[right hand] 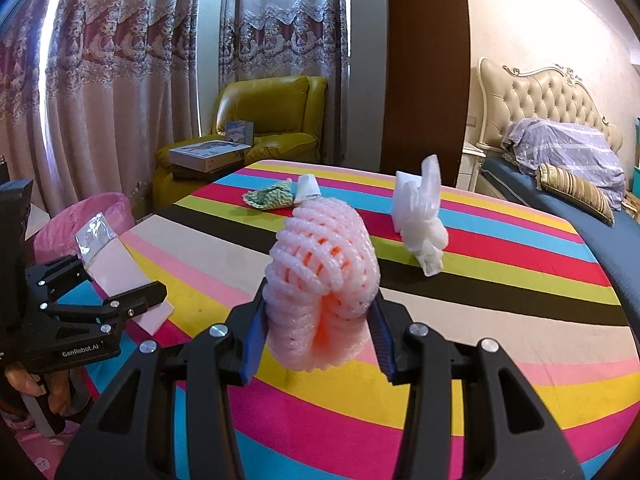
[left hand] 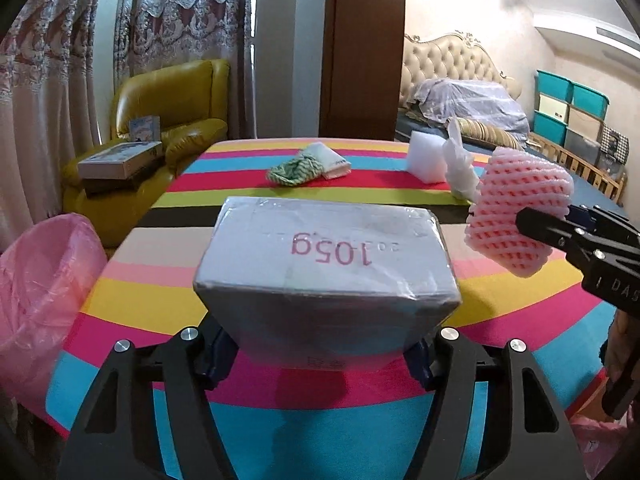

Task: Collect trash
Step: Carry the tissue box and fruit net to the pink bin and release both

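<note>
My left gripper (left hand: 320,352) is shut on a grey plastic-wrapped box (left hand: 326,256) marked "105g", held above the striped table. The box also shows in the right wrist view (right hand: 116,264), in the left gripper (right hand: 102,280). My right gripper (right hand: 318,340) is shut on a pink foam fruit net (right hand: 322,280), held above the table; the net also shows in the left wrist view (left hand: 520,212). A pink-lined trash bin (left hand: 44,292) stands at the table's left edge; it also shows in the right wrist view (right hand: 84,220).
On the striped table (left hand: 360,408) lie a green patterned cloth (left hand: 296,170), a white packet (left hand: 332,160), a white foam block (left hand: 426,156) and a crumpled white plastic bag (right hand: 420,220). A yellow armchair (left hand: 168,120) holds boxes at the far left. A bed (right hand: 560,168) stands on the right.
</note>
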The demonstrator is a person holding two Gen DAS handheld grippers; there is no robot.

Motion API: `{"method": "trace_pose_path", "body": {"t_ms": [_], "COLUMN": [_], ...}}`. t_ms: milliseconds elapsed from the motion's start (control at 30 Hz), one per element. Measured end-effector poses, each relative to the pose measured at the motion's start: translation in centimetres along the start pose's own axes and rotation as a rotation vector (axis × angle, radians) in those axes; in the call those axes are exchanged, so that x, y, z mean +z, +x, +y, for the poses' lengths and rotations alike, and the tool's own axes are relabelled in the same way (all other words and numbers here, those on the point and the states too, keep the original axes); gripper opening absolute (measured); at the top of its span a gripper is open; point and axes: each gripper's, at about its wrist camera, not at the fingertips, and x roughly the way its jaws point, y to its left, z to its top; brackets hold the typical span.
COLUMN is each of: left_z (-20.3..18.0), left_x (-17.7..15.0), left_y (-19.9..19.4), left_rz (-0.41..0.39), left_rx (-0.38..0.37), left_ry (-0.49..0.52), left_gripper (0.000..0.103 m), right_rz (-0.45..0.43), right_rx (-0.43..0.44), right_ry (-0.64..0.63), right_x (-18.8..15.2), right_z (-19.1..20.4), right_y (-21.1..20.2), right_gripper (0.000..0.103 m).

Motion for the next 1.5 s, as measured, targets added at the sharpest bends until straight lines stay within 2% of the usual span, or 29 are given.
{"method": "trace_pose_path", "body": {"t_ms": [267,600,933,1233,1500], "left_z": [2.2,5.7,11.7,15.5,20.9], "left_x": [0.4,0.6,-0.6,-2.2,-1.0], "left_y": [-2.2,-5.2,-8.8,-11.0,-12.6], "left_rz": [-0.059,-0.140,-0.194,-0.211,-0.235], "left_rx": [0.057,0.132,0.239,0.284,0.350], "left_ry": [-0.022,-0.063,-0.151,-0.213,-0.277], "left_gripper": [0.063,0.063,0.063,0.063,0.063], "right_rz": [0.006,0.026,0.041,0.088,0.058], "right_rx": [0.063,0.199,0.298,0.351,0.431], "right_ry": [-0.056,-0.161,-0.256,-0.353,-0.360], "right_x": [1.0,3.0,4.7,4.4,8.2], "right_z": [2.6,8.4,14.5,19.3,22.9], "right_y": [0.7,2.6,4.2,5.4,7.1], "right_gripper": [0.044,0.044,0.044,0.044,0.044]}}
